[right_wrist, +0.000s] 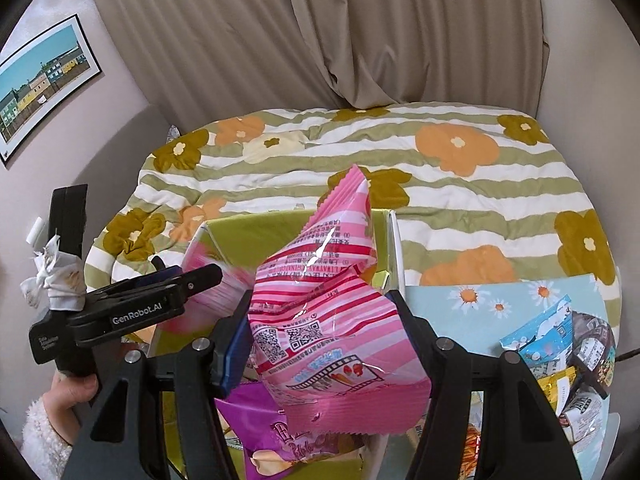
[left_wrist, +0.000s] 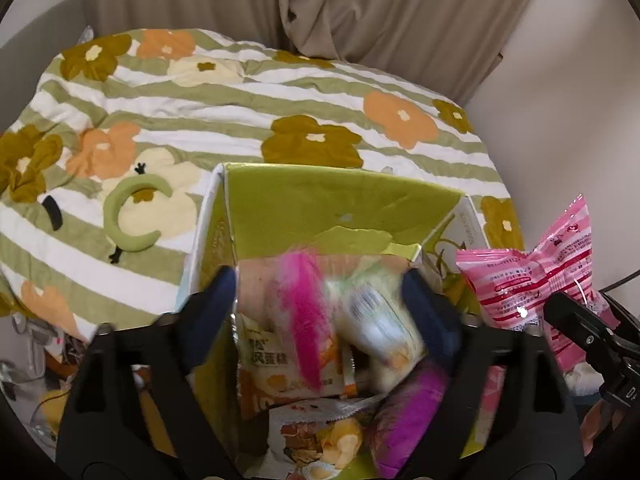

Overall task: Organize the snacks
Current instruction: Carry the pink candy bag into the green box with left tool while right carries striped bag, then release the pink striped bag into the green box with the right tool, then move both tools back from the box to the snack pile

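An open lime-green cardboard box (left_wrist: 340,204) stands on the bed, with several snack packets inside, among them an orange-and-white one (left_wrist: 272,364) and a purple one (left_wrist: 408,412). My left gripper (left_wrist: 320,312) hangs open over the box. A blurred pale green-and-white packet (left_wrist: 376,320) and a blurred pink streak (left_wrist: 304,312) lie loose between its fingers, not pinched. My right gripper (right_wrist: 320,332) is shut on a pink striped snack packet (right_wrist: 320,300), held upright over the box's (right_wrist: 256,236) right side. That packet (left_wrist: 536,280) also shows in the left wrist view.
A green-striped quilt with flowers (left_wrist: 240,120) covers the bed. On it lies a green crescent-shaped thing (left_wrist: 128,216). A light blue daisy-print sheet (right_wrist: 480,304) with several loose snacks (right_wrist: 568,352) lies right of the box. A curtain (right_wrist: 360,40) hangs behind. A hand in a fleecy sleeve (right_wrist: 60,400) holds the left gripper.
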The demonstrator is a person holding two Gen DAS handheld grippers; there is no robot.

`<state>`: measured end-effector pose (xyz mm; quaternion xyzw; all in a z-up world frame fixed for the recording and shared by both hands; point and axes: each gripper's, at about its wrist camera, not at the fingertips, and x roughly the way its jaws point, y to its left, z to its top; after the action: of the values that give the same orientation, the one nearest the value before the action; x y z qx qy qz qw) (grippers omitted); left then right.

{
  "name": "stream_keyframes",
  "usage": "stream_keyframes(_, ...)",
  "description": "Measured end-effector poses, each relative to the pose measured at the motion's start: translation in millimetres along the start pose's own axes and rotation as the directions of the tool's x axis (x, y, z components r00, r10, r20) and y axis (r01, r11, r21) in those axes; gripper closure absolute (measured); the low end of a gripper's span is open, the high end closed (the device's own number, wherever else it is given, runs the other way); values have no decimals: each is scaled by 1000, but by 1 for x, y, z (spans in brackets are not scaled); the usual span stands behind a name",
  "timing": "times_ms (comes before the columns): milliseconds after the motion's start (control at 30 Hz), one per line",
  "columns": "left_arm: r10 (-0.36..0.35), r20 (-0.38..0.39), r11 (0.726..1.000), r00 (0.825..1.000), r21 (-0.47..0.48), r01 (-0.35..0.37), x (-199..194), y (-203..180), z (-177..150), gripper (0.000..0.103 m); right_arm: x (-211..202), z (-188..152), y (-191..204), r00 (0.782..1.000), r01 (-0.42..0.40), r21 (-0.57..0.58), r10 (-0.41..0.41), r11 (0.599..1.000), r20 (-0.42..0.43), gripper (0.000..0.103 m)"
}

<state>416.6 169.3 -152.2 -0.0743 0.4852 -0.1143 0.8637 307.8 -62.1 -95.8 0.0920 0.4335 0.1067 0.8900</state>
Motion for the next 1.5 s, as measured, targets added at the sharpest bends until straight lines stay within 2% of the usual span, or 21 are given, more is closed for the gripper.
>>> stream_keyframes(233,95,16,994,995,52,-96,-20,-8,-22,11,0,-3,1,1000,9,-13,-9,1000,0,45)
stream_keyframes(500,133,55,991,990,3,-133,-63,-3,-43,11,4,11,3,998,-64,-2,64,998,-11,43)
stream_keyframes(833,202,61,979,977,-33,-201,-74,13,-57,11,55,33,32,984,-146,-23,142,989,-109,43)
stream_keyframes(933,203,54,979,978,-46,-201,-73,20,-60,11,72,33,36,972,-192,6,191,981,-134,39)
stream_keyframes(967,202,51,979,978,-48,-200,-72,22,-61,11,75,32,35,968,-216,20,217,976,-128,31)
stream_keyframes(1000,200,49,979,978,-47,-198,-72,23,-63,11,75,31,35,967,-229,30,231,973,-111,12)
stream_keyframes(1067,193,47,981,980,-41,-191,-72,25,-67,11,71,28,35,968,-239,30,240,971,-72,1)
stream_keyframes(1200,183,46,983,982,-22,-182,-70,25,-73,11,58,19,32,972,-236,11,236,972,-14,1)
stream_keyframes(1367,154,45,988,987,-6,-154,-71,19,-75,11,43,14,28,977,-211,17,211,977,-4,1)
stream_keyframes(1500,140,76,990,987,-2,-140,-87,9,-78,11,19,12,24,981,-195,9,195,981,18,1)
